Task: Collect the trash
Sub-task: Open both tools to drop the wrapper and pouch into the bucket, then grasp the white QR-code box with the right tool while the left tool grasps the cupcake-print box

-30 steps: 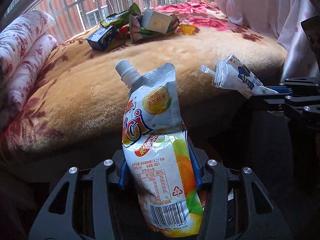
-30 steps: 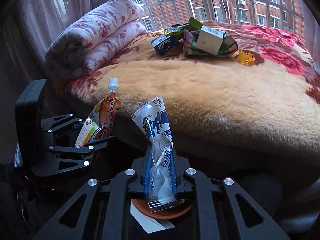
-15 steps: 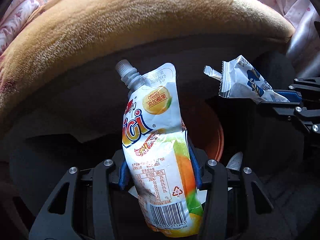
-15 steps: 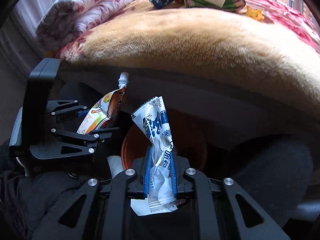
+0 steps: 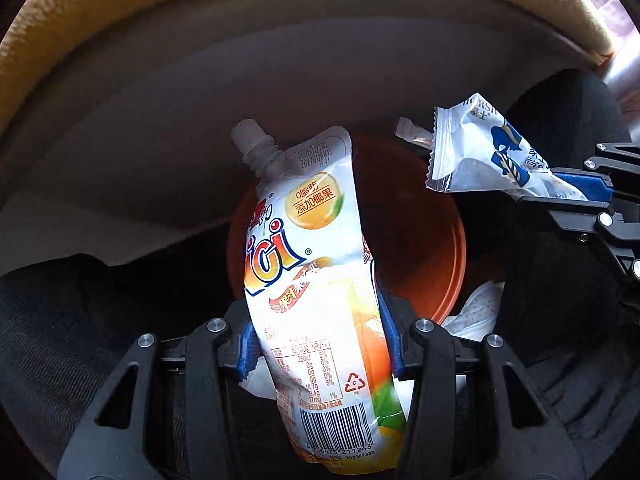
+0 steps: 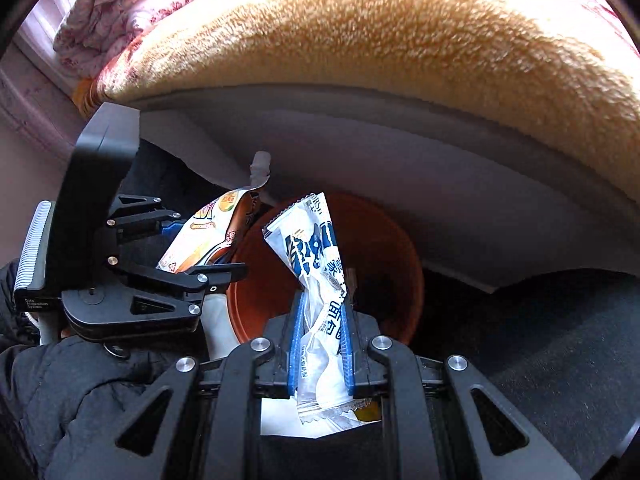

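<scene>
My left gripper (image 5: 318, 346) is shut on an orange-and-white spouted drink pouch (image 5: 312, 248), held upright over the rim of a brown-orange trash bin (image 5: 420, 224). My right gripper (image 6: 321, 344) is shut on a white-and-blue snack wrapper (image 6: 316, 264), held above the same bin (image 6: 380, 248). In the left wrist view the wrapper (image 5: 480, 152) and right gripper (image 5: 588, 188) sit at the right. In the right wrist view the pouch (image 6: 208, 236) and left gripper (image 6: 160, 272) sit at the left.
The bed's side panel (image 5: 200, 92) and fuzzy tan blanket (image 6: 400, 28) rise just behind the bin. A folded floral quilt (image 6: 120, 12) lies at the far left. White crumpled paper (image 5: 476, 312) lies by the bin on the dark floor (image 6: 540, 340).
Both grippers have tilted down from the bed top toward the floor, bringing the pouch and the wrapper over the bin. The trash pile on the bed has left view.
</scene>
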Demonstrator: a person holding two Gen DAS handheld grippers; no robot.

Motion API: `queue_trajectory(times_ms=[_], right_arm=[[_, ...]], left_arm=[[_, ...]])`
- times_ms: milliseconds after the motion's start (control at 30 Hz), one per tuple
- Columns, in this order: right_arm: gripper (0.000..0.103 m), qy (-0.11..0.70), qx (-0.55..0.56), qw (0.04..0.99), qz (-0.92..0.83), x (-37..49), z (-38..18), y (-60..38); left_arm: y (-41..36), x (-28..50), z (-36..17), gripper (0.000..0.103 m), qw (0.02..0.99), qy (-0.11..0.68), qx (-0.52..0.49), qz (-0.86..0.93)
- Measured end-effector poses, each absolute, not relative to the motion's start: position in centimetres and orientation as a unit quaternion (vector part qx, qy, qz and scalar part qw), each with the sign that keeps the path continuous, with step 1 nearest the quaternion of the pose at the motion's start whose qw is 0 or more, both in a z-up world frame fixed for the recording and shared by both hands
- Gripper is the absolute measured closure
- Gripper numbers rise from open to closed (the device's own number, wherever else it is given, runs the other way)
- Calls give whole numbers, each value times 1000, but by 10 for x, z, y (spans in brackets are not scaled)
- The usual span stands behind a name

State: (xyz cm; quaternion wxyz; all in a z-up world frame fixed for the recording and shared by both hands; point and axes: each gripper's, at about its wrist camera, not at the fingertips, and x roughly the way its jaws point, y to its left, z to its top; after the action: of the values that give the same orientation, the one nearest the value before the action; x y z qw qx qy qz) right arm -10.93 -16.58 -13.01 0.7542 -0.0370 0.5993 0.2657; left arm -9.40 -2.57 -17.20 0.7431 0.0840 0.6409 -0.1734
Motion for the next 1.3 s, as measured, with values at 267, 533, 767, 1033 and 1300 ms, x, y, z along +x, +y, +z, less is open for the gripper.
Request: queue_trajectory(times_ms=[267,533,767,1033,1300], right_arm=[[47,608,-65,751,248,-103,-145,-154],[49,595,-68,761,248,-111,-128,-163],[50,539,-58,794,276,-115,-68,-196],[50,465,-23,852,240,-59,-10,-228],[31,411,33,886,213,34,24,-216]], left_arm=[[-29,-84,-190,29,715,675,99,-152],[-25,-88,-186,29,723,667,102,-150],[-10,-98,-141,29,757,622,91,-177],[-2,-105,-64,28,819,529,89,-204],[16,-87,-15,23,865,464,47,-183]])
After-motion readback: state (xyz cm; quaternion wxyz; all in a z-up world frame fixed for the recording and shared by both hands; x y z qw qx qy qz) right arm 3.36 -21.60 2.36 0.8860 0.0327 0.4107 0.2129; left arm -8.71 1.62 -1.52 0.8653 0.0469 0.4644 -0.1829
